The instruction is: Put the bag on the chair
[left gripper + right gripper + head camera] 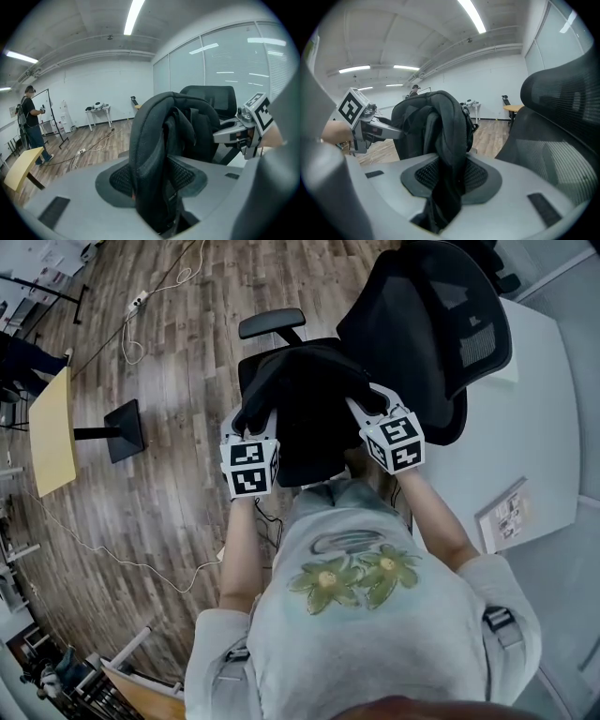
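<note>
A black bag [309, 409] hangs between my two grippers, just above the seat of a black office chair [431, 324]. My left gripper [251, 423] is shut on a fold of the bag [154, 140] at its left side. At the bag's right side my right gripper [366, 407] is shut on another fold of the bag [445, 140]. In the left gripper view the right gripper [243, 131] shows behind the bag. The right gripper view shows the left gripper [361, 124] across it and the chair's mesh backrest [562, 122] close on the right. The bag hides most of the seat.
A white table [534, 409] with a booklet [504, 514] stands right of the chair. The chair's armrest [272, 324] juts out beyond the bag. A yellow tabletop [52, 432], a black stand base [122, 427] and floor cables [141, 306] lie left. A person [30, 122] stands far off.
</note>
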A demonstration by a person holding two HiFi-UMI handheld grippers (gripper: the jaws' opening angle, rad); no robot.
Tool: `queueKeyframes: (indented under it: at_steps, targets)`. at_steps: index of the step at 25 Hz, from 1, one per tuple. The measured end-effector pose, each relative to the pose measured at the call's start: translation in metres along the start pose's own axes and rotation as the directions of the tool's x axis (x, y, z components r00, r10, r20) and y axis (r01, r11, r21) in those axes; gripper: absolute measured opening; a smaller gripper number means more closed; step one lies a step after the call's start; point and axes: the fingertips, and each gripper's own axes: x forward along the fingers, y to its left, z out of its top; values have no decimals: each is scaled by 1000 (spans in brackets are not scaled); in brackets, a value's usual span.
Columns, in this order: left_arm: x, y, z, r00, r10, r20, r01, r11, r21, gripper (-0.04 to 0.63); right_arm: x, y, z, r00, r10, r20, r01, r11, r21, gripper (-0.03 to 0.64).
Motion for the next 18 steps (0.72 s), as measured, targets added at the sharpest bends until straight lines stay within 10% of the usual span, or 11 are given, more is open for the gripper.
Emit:
queueKeyframes:
  at_steps: [9,18]
  targets:
    - [11,-15,-65,995,-26,-93,23,999,-33,209,7,2,-69,987,3,-162,1,1000,25,123]
    - [26,-15,-73,1000,-18,-9,18,1000,10,230,13,-12,-91,992,-17,-124,19,1000,15,146]
